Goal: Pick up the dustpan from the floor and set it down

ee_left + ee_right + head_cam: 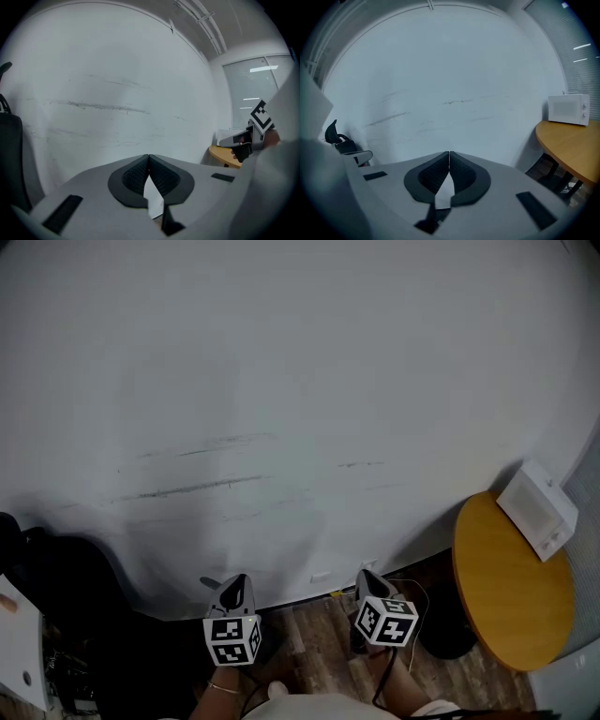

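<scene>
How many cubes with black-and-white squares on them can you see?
2. One black-and-white marker cube sits on the left tongs; the other sits on the right tongs, nearer the round wooden table. None seems hidden.

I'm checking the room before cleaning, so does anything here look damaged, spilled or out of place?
Only the white wall stands out: long dark scuff streaks run across it. The white microwave sits upright on the round table, and nothing is spilled.
</scene>
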Demonstrator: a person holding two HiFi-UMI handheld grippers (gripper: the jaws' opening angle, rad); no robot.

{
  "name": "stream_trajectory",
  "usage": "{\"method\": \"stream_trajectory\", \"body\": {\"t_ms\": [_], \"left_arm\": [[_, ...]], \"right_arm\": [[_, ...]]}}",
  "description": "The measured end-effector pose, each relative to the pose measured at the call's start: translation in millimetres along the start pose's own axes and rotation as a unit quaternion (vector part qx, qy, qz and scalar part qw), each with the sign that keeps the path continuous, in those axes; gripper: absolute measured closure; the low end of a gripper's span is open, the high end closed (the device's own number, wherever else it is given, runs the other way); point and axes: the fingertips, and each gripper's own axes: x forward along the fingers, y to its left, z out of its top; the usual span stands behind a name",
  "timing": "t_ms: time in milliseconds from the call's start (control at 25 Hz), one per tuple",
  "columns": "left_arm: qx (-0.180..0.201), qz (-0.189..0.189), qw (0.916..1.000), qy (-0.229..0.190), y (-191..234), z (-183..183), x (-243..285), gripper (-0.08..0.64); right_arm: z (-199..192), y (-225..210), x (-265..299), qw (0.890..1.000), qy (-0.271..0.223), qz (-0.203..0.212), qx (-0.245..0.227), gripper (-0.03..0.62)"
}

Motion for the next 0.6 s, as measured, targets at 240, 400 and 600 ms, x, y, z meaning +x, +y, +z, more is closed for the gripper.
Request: {"method": "stream_trajectory", "body": {"t_ms": [240, 400, 600], "left_arm": [[-0.007, 0.024, 0.9992, 0.031, -2.9, -16.5, 17.9, 0.543], [-0.015, 0.049, 0.998, 0.038, -5.7, -20.0, 20.7, 0.543], [-0.018, 0.079, 0.9956, 0.047, -5.9, -29.0, 21.3, 0.542]], "right_arm": [[-7.1, -17.1, 25.6, 0.999, 0.028, 0.002, -0.018, 0.56], [-7.4, -19.9, 38.8, 0.998, 0.044, 0.025, -0.022, 0.56], [-13.7, -20.9, 54.6, 0.996, 0.066, 0.049, -0.034, 0.56]]}}
